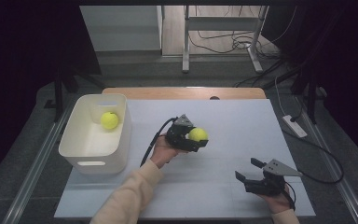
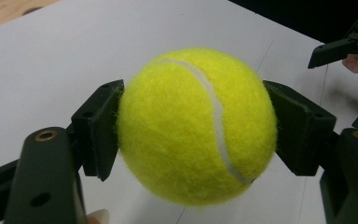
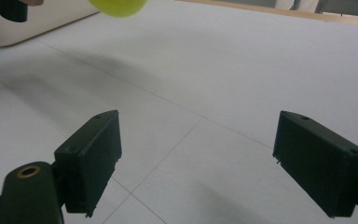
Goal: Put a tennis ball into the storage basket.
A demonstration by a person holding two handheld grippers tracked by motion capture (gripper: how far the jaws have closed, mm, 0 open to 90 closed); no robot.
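Tennis ball (image 2: 196,126), yellow-green with a white seam, sits clamped between the two black jaws of the left gripper (image 1: 196,138); both pads press its sides, and in the high view it hangs above the white table mat (image 1: 233,116), to the right of the white storage bin (image 1: 121,140). A second tennis ball (image 1: 109,120) already lies inside that bin, near its far wall. The hand (image 1: 162,150) holding the left gripper reaches in from the bottom, its cable trailing back toward the bin.

The right gripper (image 1: 251,170) rests well apart from the bin, near the mat's right front corner, with its jaws spread wide and nothing between them; its own view looks across bare mat toward the bin's corner.

The step in hand appears to be the carry: the ball is gripped and lifted, not yet at the bin. The next move likely calls for swinging the left gripper leftward until the ball clears the bin's near rim, then opening the jaws over the free floor beside the first ball.
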